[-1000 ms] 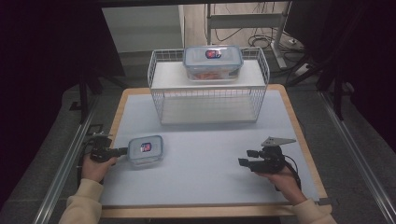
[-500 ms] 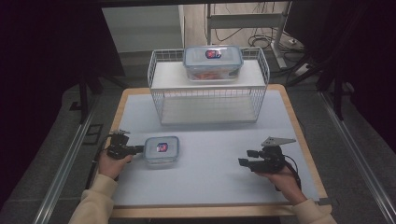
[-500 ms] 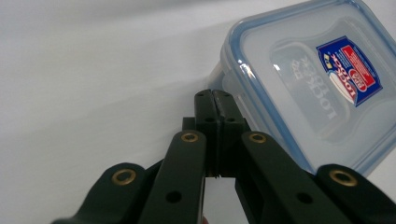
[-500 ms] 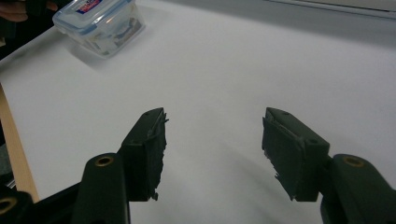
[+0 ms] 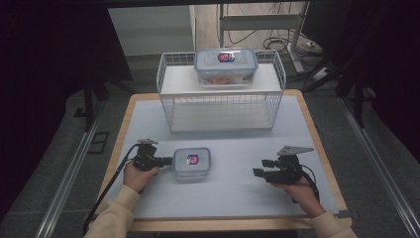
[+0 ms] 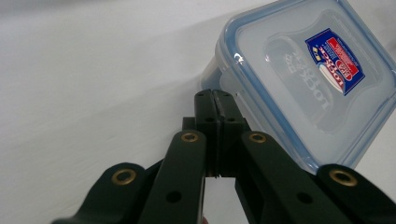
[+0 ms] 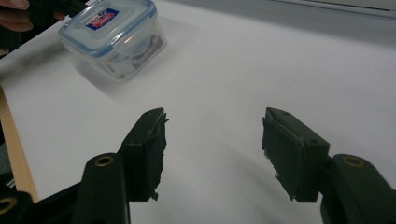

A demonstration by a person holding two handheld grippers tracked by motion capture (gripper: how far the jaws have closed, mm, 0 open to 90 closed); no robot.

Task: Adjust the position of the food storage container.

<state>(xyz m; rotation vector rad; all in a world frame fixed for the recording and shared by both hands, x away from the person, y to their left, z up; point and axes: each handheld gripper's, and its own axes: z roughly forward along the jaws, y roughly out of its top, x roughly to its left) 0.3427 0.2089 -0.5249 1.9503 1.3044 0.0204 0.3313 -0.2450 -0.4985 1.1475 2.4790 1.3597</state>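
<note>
Container: small clear plastic box with blue-rimmed lid (image 5: 191,162) is seen lower left of centre on the white tabletop (image 5: 237,148).
Left hand-held gripper (image 5: 167,161): jaws are pressed together, empty, tips touching the box's left side.
Right hand-held gripper (image 5: 257,172): jaws are held apart, nothing between them, lower right.

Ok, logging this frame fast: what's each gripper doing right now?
Left gripper: jaws shut, tips against the small container, gripping nothing.
Right gripper: jaws open, empty.
</note>
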